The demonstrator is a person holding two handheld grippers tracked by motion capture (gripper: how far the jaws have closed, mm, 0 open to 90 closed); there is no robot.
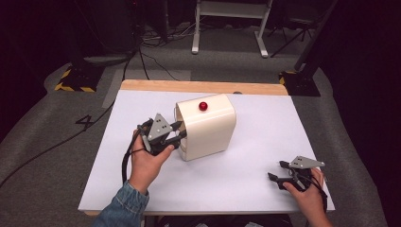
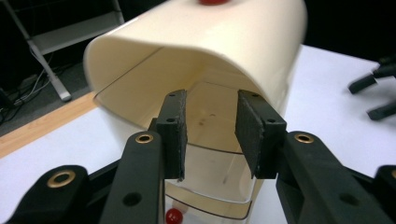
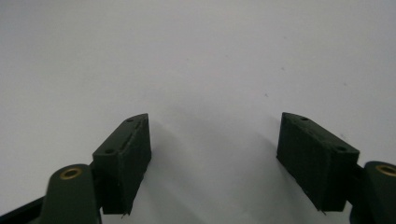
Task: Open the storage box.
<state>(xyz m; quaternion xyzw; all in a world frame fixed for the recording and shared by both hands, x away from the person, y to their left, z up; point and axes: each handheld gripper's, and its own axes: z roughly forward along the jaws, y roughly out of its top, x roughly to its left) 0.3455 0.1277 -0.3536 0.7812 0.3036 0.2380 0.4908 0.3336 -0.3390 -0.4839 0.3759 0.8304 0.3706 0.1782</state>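
The left gripper (image 2: 210,135), jaws slightly parted and empty at frame centre, could tip the cream bread bin (image 2: 205,60) if pushed.

This looks like a lab or recording studio set up for tests. A white surface (image 1: 246,189) with a wooden far edge stands on grey carpet (image 1: 38,142), ringed by darkness. Black cables (image 1: 146,56) trail across the floor, stand bases carry yellow-and-black hazard tape (image 1: 71,87), and a white metal frame (image 1: 227,28) stands behind.
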